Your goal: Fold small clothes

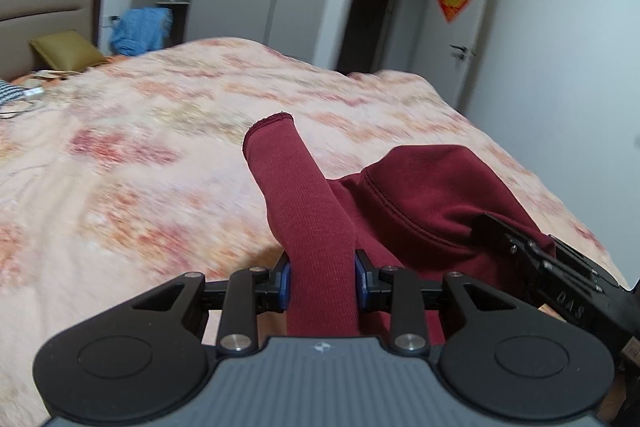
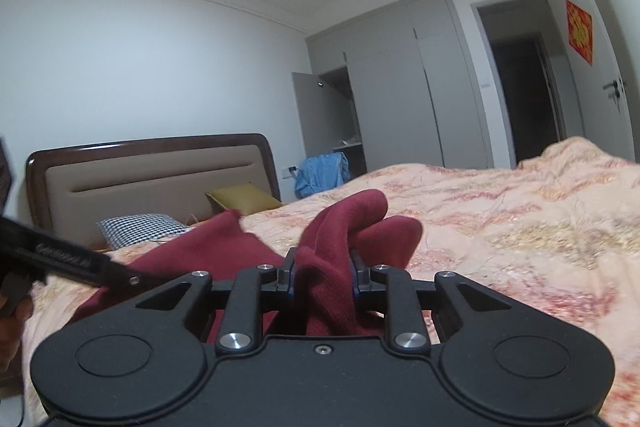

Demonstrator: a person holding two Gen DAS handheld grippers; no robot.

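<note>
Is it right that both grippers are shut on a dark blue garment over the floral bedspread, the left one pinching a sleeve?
Not quite: the garment is dark red, not blue, as both wrist views show. The rest holds: the left gripper pinches the sleeve, the right gripper is shut on a fold, over the bedspread.

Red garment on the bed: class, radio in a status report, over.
Left gripper shut on the red garment, at its sleeve. Right gripper shut on bunched cloth. Garment unfolded over the bedspread. Nothing blocking.
</note>
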